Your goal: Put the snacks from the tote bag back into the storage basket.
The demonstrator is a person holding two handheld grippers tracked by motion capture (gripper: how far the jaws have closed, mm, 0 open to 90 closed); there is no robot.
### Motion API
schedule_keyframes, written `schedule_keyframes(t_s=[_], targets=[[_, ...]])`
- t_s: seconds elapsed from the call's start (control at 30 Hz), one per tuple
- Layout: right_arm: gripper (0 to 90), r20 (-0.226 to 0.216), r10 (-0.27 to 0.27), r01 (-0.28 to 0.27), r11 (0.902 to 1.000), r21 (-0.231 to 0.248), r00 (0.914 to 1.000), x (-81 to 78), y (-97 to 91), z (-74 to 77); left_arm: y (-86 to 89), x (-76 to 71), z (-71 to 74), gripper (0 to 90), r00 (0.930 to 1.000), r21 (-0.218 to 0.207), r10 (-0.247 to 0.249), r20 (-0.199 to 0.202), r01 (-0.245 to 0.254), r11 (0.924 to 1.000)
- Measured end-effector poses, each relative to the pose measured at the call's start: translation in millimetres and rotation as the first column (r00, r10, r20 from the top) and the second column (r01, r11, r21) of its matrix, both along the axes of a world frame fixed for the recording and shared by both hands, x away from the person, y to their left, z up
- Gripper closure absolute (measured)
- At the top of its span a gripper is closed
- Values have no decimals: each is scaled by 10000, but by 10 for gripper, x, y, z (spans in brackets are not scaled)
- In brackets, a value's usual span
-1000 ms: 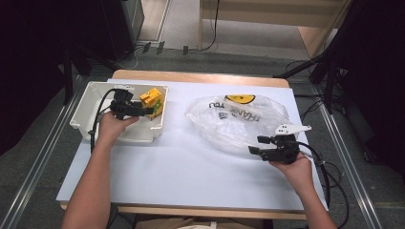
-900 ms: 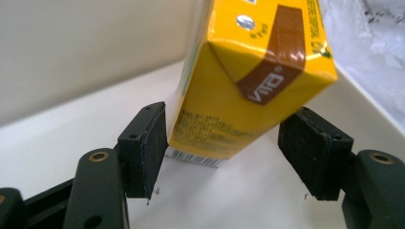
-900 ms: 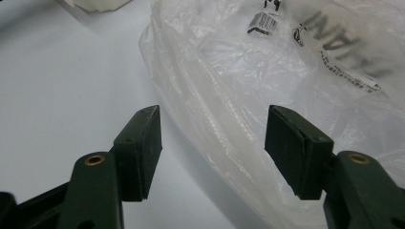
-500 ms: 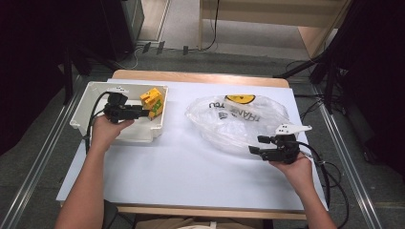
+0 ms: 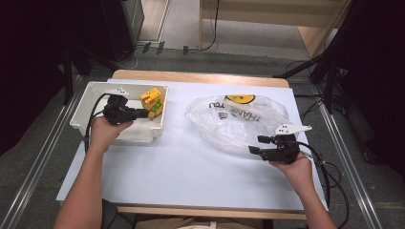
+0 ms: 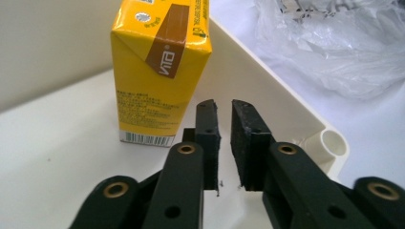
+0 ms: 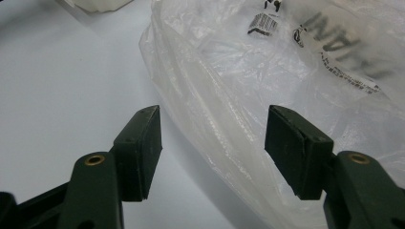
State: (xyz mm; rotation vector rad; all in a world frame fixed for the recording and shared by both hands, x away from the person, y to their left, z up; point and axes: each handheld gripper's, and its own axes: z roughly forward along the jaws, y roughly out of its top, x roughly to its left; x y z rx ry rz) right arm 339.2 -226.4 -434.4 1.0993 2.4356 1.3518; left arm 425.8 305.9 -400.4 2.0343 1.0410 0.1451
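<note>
At the left of the bench (image 5: 191, 176), your left gripper (image 5: 143, 113) is hanging inside the white tray (image 5: 86, 107), its fingers (image 6: 207, 129) nearly clenched with just a thin slit between them and nothing caught there. The yellow drink carton (image 6: 160, 71) is standing upright on the tray floor just beyond those fingertips and a little to their left as the left gripper view shows it, close to the tray's wall. You are not touching the carton yet. With the slit that narrow, I judge you would need to spread the fingers before the carton could fit between them (it is clearly wider than the gap).

Moving right, the clear plastic bag (image 5: 239, 121) is lying crumpled across the middle of the bench, printed side up, well apart from the tray.

At the right, your right gripper (image 5: 255, 144) is hovering at the bag's near edge with its fingers (image 7: 143, 143) released wide and holding nothing. The bag's folded rim is running up between them, so I take it you are lining up to pinch that rim, probably to hold the bag ready for the carton.
</note>
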Motion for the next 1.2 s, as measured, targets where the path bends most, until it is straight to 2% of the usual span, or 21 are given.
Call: schedule_keyframes(t_s=[0.13,0.23,0.3,0.5,0.63,0.73,0.9,0.97,1.13,1.2], targets=[[383,4,-31,31,10000,25,10000,1,-1,1,-48,-8,1,900,9999,295,-16,156,12,9996],[383,8,3,-3,10000,-16,10000,1,1,0,-92,-14,3,900,9991,527,-68,418,46,9986],[382,-2,6,-6,10000,-37,10000,2,0,-1,-129,-9,-8,900,9987,451,-84,512,61,9990],[383,13,-11,11,10000,-82,10000,0,3,-3,-149,49,-91,900,9999,390,5,170,-12,9992],[382,9,-12,12,10000,-68,10000,3,6,-6,-163,75,-145,900,9998,488,26,177,-34,9988],[383,1,7,-7,10000,-60,10000,3,8,-8,-154,94,-166,900,9998,222,96,150,-99,9997],[382,-35,-4,4,10000,-97,10000,0,15,-14,-174,125,-226,900,9998,410,205,46,-206,9989],[382,-22,5,-5,9999,-128,10000,-2,18,-15,-195,130,-247,900,9998,632,177,88,-182,9978],[383,-53,31,-32,9999,-164,10000,-11,18,-14,-168,159,-284,900,9994,464,326,142,-332,9984],[383,-53,28,-29,9998,-175,10000,-10,18,-16,-178,165,-298,900,9995,579,293,140,-301,9979]])
